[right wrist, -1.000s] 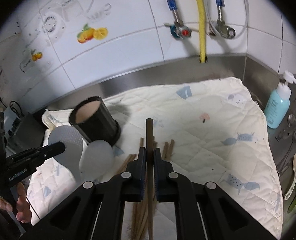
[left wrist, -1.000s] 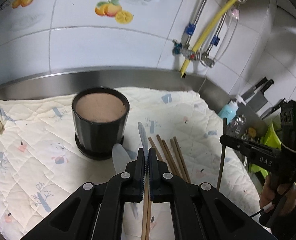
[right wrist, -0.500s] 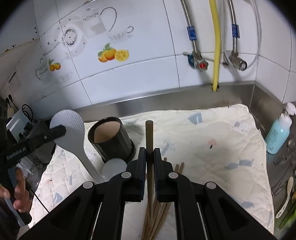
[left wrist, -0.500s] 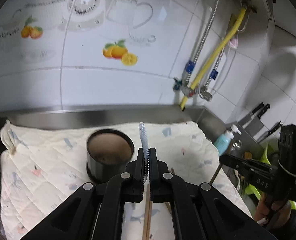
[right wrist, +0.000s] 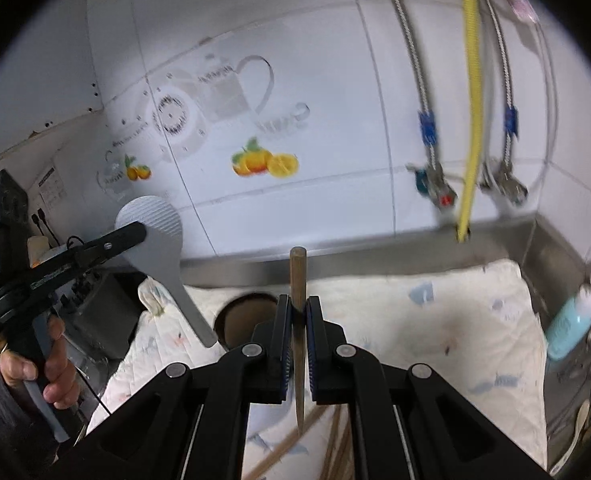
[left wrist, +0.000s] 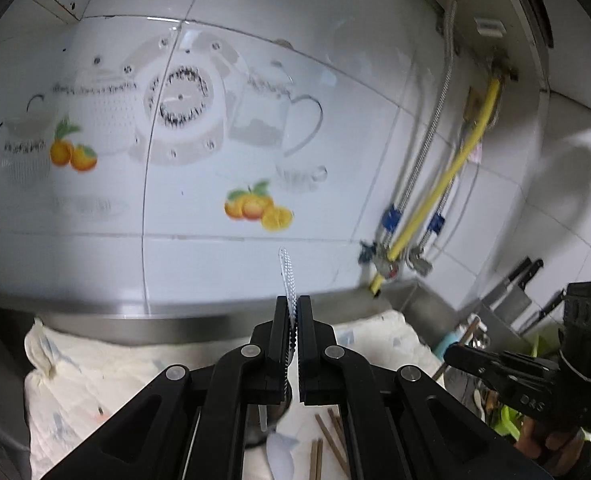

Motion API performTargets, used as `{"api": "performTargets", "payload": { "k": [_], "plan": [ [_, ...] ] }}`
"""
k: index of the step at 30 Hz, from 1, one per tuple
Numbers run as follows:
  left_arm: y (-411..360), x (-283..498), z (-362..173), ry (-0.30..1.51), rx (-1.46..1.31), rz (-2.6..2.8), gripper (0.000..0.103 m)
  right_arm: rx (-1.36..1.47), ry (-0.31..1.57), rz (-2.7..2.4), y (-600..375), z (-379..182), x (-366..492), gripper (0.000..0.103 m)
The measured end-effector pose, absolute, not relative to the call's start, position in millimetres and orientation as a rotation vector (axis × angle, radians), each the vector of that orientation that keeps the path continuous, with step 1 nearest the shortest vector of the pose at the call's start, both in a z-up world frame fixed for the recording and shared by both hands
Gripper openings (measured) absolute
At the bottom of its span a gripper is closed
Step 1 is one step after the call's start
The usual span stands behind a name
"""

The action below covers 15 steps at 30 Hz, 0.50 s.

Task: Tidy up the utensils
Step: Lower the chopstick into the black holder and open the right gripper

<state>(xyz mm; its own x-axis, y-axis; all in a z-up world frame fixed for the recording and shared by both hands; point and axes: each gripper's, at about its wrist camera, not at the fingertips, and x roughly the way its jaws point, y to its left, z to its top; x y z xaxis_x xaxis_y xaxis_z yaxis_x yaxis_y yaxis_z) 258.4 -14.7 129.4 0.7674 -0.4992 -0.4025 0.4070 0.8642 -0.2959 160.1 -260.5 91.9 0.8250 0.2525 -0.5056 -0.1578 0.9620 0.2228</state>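
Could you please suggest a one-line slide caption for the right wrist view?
Right gripper clamps a wooden chopstick above the quilted mat, while the left gripper holds a white rice paddle.

My left gripper (left wrist: 293, 312) pinches a white rice paddle (left wrist: 287, 276) edge-on before the tiled wall (left wrist: 215, 184); brown chopsticks (left wrist: 327, 440) lie on the quilted mat (left wrist: 75, 368).

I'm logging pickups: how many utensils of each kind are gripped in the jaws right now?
Rice paddle: 1
Chopstick: 1
Total: 2
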Motion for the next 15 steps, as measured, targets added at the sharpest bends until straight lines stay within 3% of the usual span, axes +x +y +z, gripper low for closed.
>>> {"api": "performTargets", "payload": {
  "k": [5, 15],
  "plan": [
    [-14, 287, 125, 0.477, -0.192, -0.487, 0.002, 0.131, 0.509, 0.231, -246, 116, 173, 0.009],
    [-14, 330, 55, 0.615, -0.156, -0.453, 0.002, 0.156, 0.458, 0.247, -230, 134, 211, 0.009]
  ]
}}
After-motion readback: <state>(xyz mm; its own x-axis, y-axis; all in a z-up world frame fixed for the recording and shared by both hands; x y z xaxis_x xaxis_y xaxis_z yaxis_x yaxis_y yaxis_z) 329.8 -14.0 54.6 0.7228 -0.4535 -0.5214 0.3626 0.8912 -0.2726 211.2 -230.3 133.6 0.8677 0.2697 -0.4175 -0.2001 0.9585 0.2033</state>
